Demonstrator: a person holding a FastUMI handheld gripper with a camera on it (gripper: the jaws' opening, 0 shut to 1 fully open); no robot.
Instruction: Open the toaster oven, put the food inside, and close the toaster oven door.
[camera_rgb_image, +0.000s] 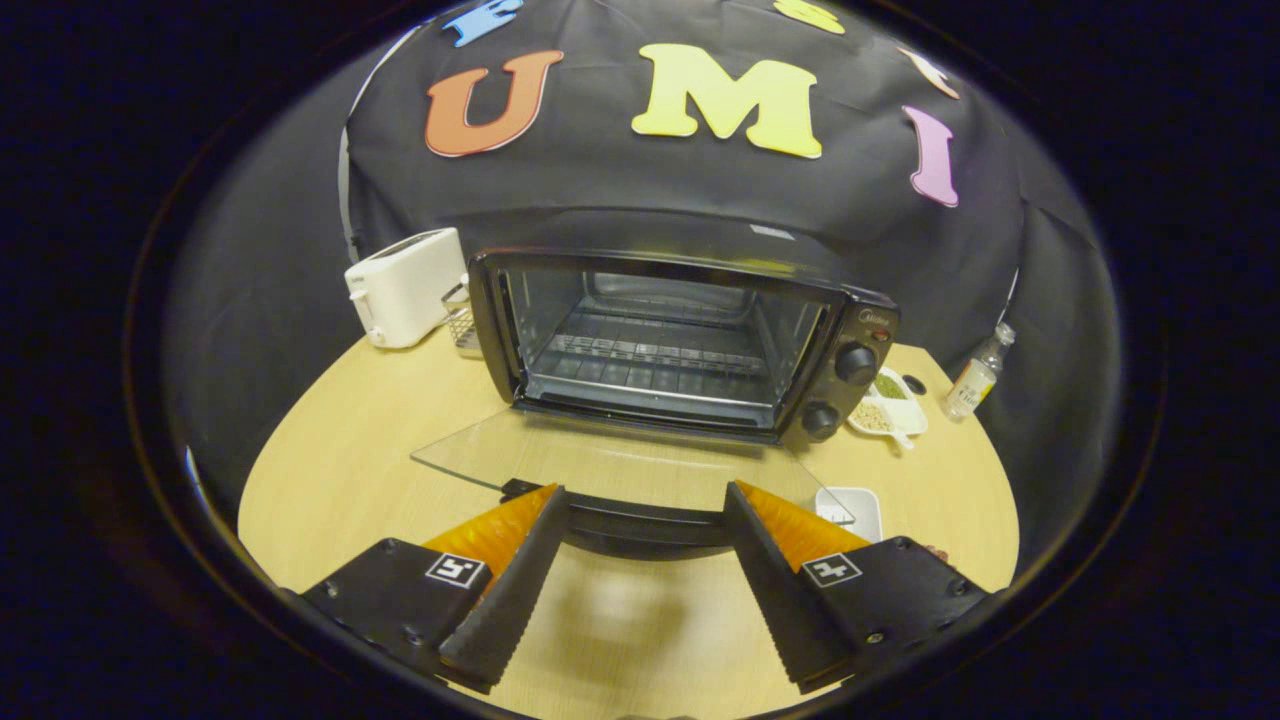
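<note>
1. Tongs (645, 560) sit at the bottom centre of the frame, spread wide with nothing held; bare wood of the desk (330, 490) shows between the two fingers.
2. Just ahead of the fingertips, lower centre, lies the dark handle (640, 522) of the toaster oven door (600, 465), its long axis running left to right across the gap between the fingers. I cannot tell whether the tips touch it.
3. That glass door is folded down flat toward the tongs, so the opening step looks done.
4. Beyond the door, in the middle of the frame, the toaster oven (690, 345) stands with its cavity facing the tongs and the wire rack (650, 355) bare.
5. A small white dish (858, 510) rests just beside the right finger, at the door's right corner, lower right of centre; what it carries is too unclear to name.
6. The next move likely turns on swinging right toward that side, since the food is not between the fingers.
7. Further out sit a white toaster (405, 288) at upper left, and a seasoning dish (888, 402) and a bottle (978, 372) at right.
</note>
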